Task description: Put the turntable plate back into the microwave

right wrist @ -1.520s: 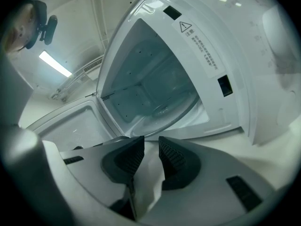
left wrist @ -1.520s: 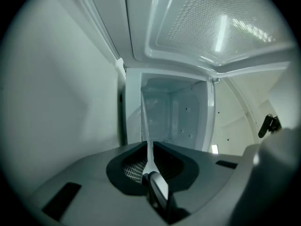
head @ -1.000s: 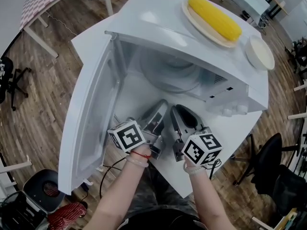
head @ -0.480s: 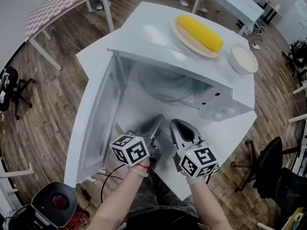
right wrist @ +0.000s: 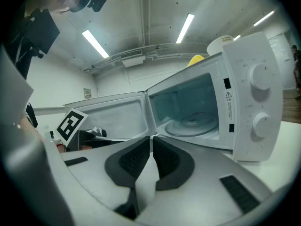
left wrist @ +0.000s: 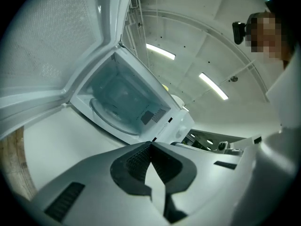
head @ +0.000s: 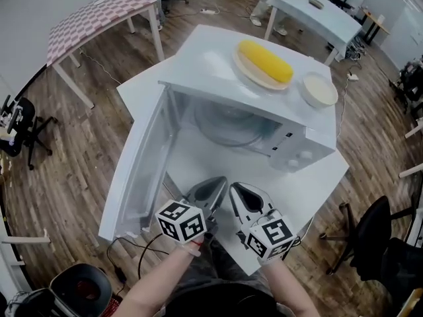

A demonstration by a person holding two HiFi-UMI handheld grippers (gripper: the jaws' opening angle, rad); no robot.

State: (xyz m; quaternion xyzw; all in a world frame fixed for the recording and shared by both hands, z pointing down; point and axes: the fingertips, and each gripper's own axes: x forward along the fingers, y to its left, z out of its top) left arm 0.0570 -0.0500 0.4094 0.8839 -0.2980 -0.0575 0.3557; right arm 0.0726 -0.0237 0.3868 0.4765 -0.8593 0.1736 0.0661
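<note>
Inside the microwave (head: 301, 156), check the plate (head: 228, 128) sits flat before your left tongs (head: 215, 183) and right tongs (head: 239, 190) (both pressed together, empty) swing the door (head: 142, 170).

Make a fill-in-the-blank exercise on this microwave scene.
The microwave door stands ____. The turntable plate lies ____ the microwave. The plate on top holds a cob of ____. The jaws of the left gripper and the right gripper are both ____.
Missing words: open; inside; corn; shut.
</note>
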